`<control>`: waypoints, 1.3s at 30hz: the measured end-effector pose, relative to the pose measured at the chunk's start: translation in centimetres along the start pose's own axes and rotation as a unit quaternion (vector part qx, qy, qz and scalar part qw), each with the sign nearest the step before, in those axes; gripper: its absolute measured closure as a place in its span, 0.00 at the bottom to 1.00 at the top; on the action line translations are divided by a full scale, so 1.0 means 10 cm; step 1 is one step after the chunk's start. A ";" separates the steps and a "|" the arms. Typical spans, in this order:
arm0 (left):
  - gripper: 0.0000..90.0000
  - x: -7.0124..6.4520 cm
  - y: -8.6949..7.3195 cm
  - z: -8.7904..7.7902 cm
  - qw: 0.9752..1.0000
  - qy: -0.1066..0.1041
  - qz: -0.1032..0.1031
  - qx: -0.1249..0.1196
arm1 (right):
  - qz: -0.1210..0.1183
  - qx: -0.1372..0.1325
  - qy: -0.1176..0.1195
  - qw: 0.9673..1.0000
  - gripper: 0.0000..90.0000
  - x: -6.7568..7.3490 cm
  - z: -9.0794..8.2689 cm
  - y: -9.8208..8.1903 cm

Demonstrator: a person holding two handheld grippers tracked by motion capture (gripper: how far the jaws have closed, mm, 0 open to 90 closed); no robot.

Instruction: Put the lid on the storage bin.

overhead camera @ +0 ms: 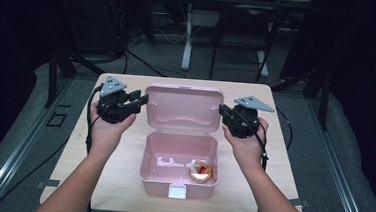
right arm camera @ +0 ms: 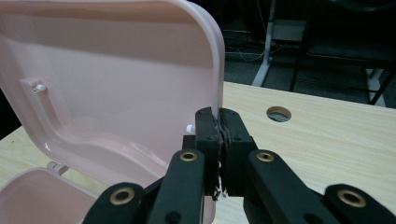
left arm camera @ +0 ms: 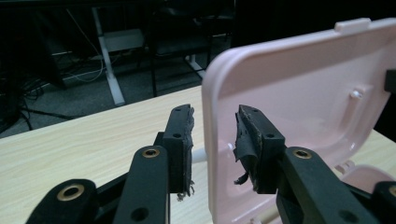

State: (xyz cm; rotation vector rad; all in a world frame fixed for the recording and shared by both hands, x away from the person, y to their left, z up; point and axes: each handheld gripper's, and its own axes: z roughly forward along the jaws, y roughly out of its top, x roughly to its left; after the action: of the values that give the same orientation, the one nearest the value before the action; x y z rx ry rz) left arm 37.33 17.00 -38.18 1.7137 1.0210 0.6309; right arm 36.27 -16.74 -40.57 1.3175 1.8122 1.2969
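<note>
i have the pink box [overhead camera: 179, 168] near the front middle of the worktop [overhead camera: 120, 181], its lid [overhead camera: 183, 107] hinged up and standing close to upright behind the tray. a small round gold-and-red item [overhead camera: 201, 171] lies inside the tray at its right front corner.

right gripper [right arm camera: 220, 122]: fingers [right arm camera: 207, 135] are together, clamped on the lid's right side edge; the thin rim passes straight up between the pads in the right gripper view. this hand is holding the lid.

left gripper [left arm camera: 214, 122]: fingers [left arm camera: 180, 140] stand apart. the lid's left edge rises in the gap between them, nearer the outer pad, but i see daylight on both sides and no pad pressing. i judge it not gripping.

governing relation: the lid edge runs vertically, and it sits directly between the left fingers, so a plain squeeze would take it with no reach needed. the lid's long axis runs left to right between my two hands, each at one end. as only the right holds it, i judge that any swing of the lid is carried there for now.
</note>
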 end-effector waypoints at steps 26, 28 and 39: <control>0.97 -0.07 0.01 0.03 1.000 0.008 -0.002 -0.010 | 0.005 0.001 0.007 1.000 0.95 -0.01 0.00 -0.01; 0.97 -0.07 0.01 0.02 1.000 0.006 -0.001 -0.007 | 0.010 0.003 0.011 1.000 0.94 -0.02 0.00 0.00; 0.97 -0.07 0.01 0.00 1.000 0.004 0.001 -0.007 | 0.006 -0.014 0.008 1.000 0.94 -0.02 -0.05 0.17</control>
State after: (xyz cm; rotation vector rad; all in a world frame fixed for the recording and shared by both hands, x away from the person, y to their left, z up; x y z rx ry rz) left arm 37.05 16.35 -38.02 1.7010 1.0187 0.6450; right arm 36.61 -16.96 -38.86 1.3082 1.7929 1.3396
